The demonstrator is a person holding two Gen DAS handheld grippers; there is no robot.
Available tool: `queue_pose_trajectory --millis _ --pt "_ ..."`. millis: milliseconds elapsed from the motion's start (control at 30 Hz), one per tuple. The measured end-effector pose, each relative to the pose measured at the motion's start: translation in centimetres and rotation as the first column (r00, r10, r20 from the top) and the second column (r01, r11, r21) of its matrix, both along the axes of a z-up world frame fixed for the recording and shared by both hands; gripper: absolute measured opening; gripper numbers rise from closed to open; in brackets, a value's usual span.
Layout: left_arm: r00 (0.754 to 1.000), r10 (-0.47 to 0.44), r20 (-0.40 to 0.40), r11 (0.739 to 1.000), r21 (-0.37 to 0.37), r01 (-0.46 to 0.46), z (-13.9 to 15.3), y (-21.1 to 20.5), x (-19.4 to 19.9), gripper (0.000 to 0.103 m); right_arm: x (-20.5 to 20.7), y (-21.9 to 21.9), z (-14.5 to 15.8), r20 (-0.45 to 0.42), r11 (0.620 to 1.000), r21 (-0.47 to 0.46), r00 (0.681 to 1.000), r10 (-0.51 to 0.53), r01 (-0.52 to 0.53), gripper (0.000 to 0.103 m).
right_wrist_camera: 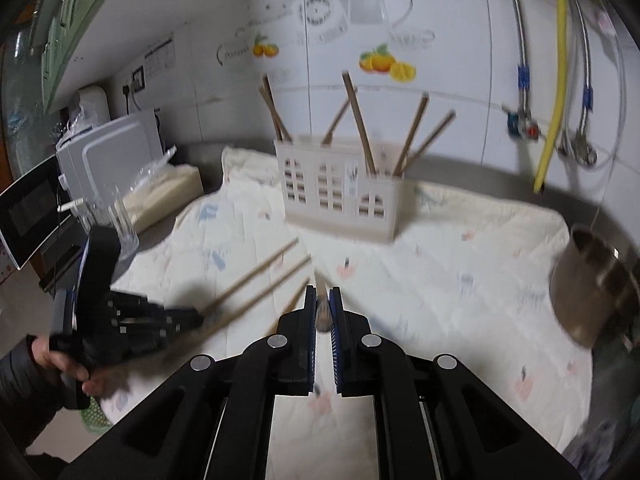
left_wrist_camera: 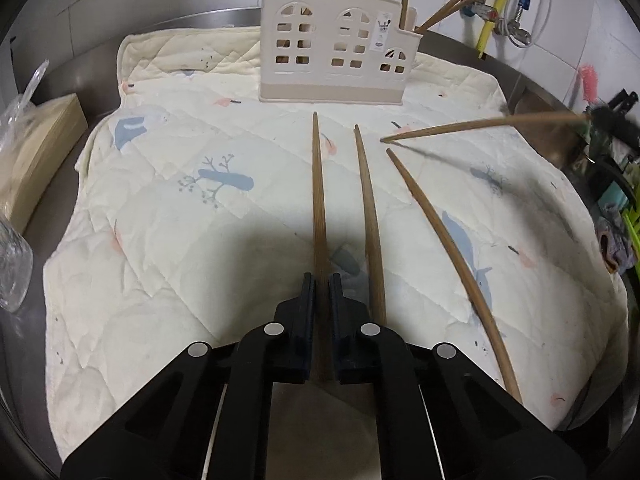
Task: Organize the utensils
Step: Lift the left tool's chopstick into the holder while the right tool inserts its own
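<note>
Chopsticks: left gripper (left_wrist_camera: 322, 280) clamped on one (left_wrist_camera: 319, 200), butt end hidden between the jaws. Right gripper (right_wrist_camera: 322, 294) pinches another (right_wrist_camera: 321, 312), blurred, mostly hidden.

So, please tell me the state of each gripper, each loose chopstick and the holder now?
left gripper: shut on a chopstick lying on the quilted mat
right gripper: shut on a chopstick end, raised above the mat
two other chopsticks: lying loose
utensil holder: upright, several chopsticks inside
</note>
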State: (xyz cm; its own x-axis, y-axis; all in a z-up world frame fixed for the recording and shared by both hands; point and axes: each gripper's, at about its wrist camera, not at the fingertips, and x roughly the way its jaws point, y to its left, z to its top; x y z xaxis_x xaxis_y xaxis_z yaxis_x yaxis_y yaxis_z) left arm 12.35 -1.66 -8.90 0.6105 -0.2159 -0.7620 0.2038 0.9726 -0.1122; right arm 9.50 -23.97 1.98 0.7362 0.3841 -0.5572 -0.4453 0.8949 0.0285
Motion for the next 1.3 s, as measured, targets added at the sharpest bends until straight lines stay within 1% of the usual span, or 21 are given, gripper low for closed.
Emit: queue_pose_trajectory --millis 133,233,267,333,400,567,733,800,833,867,933,1000,1100,1167,1233,1300 --pt "0.999 -0.019 0.045 1.000 -0.004 0.019 2.4 0.2 0.1 0.006 1.9 0.0 2.6 0.037 1.000 -0.009 0.999 0.010 -0.010 0.007" --pt "0.994 -0.039 0.101 0.999 0.008 0.038 5.1 0.3 0.6 0.006 3.8 -0.2 4.5 0.054 1.000 -0.014 0.998 0.011 -0.011 0.007" --pt "0.991 -0.049 0.127 0.999 0.013 0.047 6.5 0.3 1.0 0.006 4.4 -0.2 5.2 0.058 1.000 -0.014 0.998 0.013 -0.012 0.007" --pt "0.987 -0.058 0.152 0.998 0.013 0.056 8.0 0.3 1.6 0.006 5.7 -0.2 6.5 0.062 1.000 -0.021 0.998 0.015 -0.014 0.007" --pt "0.979 -0.075 0.188 0.997 0.016 0.073 10.2 0.2 2.6 0.006 7.0 -0.2 7.8 0.063 1.000 -0.021 0.998 0.023 -0.021 0.007" --pt "0.963 -0.126 0.238 0.992 0.032 0.122 14.1 -0.8 4.6 0.006 9.3 -0.5 10.8 0.076 1.000 -0.020 0.997 0.024 -0.023 0.006" --pt "0.950 -0.155 0.270 0.988 0.031 0.152 17.7 -1.3 6.4 0.006 11.5 -0.7 13.5 0.088 1.000 -0.010 0.996 0.027 -0.026 0.006" --pt "0.940 -0.166 0.299 0.986 0.018 0.168 19.9 -1.5 6.9 0.006 12.2 -0.6 14.4 0.096 1.000 -0.017 0.995 0.026 -0.024 0.006" --pt "0.936 -0.171 0.307 0.984 0.013 0.175 20.5 -1.6 7.0 0.006 12.5 -0.5 14.7 0.101 1.000 -0.020 0.995 0.025 -0.023 0.006" --pt "0.928 -0.179 0.327 0.982 0.007 0.187 21.8 -1.7 7.1 0.006 12.8 -0.5 15.1 0.106 0.999 -0.023 0.994 0.026 -0.023 0.006" --pt "0.914 -0.186 0.362 0.981 0.020 0.191 23.6 -2.1 7.1 0.006 13.2 -0.5 15.7 0.117 1.000 -0.025 0.993 0.021 -0.018 0.006" --pt "0.894 -0.188 0.406 0.981 0.034 0.191 25.5 -2.4 7.2 0.006 13.8 -0.5 16.4 0.126 1.000 -0.019 0.992 0.017 -0.014 0.006" --pt "0.873 -0.172 0.456 0.984 0.040 0.172 27.9 -2.5 8.0 0.006 14.6 -0.5 16.9 0.135 1.000 -0.014 0.991 0.009 -0.007 0.006" --pt "0.864 -0.160 0.478 0.986 0.041 0.160 28.9 -2.6 8.8 0.006 15.3 -0.4 17.0 0.138 1.000 -0.016 0.990 -0.001 0.003 0.006" --pt "0.861 -0.148 0.486 0.988 0.038 0.149 29.3 -2.4 9.7 0.006 16.0 -0.3 16.8 0.123 1.000 -0.013 0.992 -0.001 0.003 0.006" --pt "0.864 -0.134 0.485 0.991 0.047 0.128 29.3 -2.4 11.0 0.006 16.9 -0.1 16.4 0.113 1.000 -0.027 0.994 -0.007 0.010 0.006"
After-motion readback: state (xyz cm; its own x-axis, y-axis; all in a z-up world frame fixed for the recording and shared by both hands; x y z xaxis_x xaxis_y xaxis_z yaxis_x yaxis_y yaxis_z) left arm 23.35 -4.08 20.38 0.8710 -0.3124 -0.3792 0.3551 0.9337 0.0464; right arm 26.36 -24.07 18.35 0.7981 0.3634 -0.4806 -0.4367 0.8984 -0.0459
